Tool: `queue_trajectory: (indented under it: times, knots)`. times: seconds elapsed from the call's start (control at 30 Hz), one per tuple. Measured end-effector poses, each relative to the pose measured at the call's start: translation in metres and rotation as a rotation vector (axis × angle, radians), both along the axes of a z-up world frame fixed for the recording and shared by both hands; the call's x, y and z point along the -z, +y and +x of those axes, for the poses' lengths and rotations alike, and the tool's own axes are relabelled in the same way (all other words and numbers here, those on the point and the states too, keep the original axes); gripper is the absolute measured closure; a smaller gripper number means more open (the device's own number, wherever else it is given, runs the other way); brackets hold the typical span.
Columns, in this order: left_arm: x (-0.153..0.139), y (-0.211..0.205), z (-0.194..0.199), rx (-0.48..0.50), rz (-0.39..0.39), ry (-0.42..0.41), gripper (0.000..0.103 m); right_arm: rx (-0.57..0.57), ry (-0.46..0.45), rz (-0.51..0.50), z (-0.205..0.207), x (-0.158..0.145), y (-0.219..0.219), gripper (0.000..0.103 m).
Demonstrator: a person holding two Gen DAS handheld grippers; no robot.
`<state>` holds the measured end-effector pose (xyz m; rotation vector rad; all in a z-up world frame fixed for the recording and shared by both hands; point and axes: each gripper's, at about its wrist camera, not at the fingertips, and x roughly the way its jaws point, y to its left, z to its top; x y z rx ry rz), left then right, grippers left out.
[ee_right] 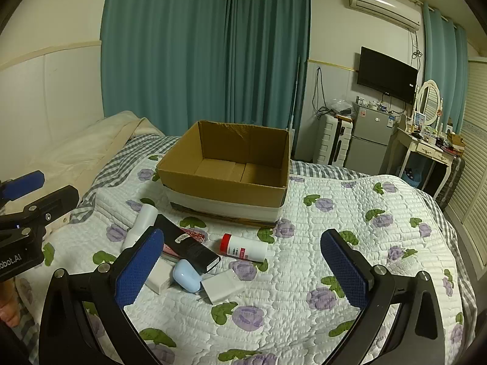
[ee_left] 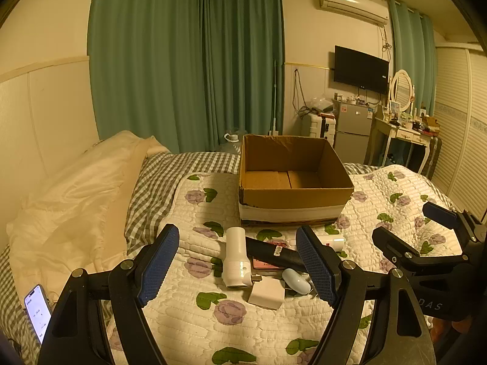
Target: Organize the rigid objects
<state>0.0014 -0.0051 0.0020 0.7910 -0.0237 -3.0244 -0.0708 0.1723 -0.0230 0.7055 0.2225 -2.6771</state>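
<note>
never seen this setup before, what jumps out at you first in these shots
The open cardboard box sits mid-bed on the floral quilt, nothing visible inside. Just in front lies a small heap: black box, red-capped white bottle, pale blue case. Both grippers, left and right, hover with open jaws.

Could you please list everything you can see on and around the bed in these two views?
cardboard box: 1, brown with a white band, open, on the quilt beyond the small items
white cylinder: 1, white, lying at the left of the cluster
black box: 1, black, long, resting across the cluster
bottle: 1, white with a red cap, lying on its side right of the black box
blue case: 1, pale blue, rounded, at the near edge
chargers: 2, white, either side of the blue case
quilt: 1, white with purple flowers
phone: 1, screen lit, at the left edge
left gripper: open, empty
right gripper: open, empty
</note>
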Motion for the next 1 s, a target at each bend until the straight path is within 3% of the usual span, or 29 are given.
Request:
queue_trajectory:
  times: [1.0]
  knots:
    - [0.0015,0.0000,0.0007,0.001,0.001,0.000,0.021,-0.009,-0.007,0.003,0.0008,0.0026,-0.0034,0.000]
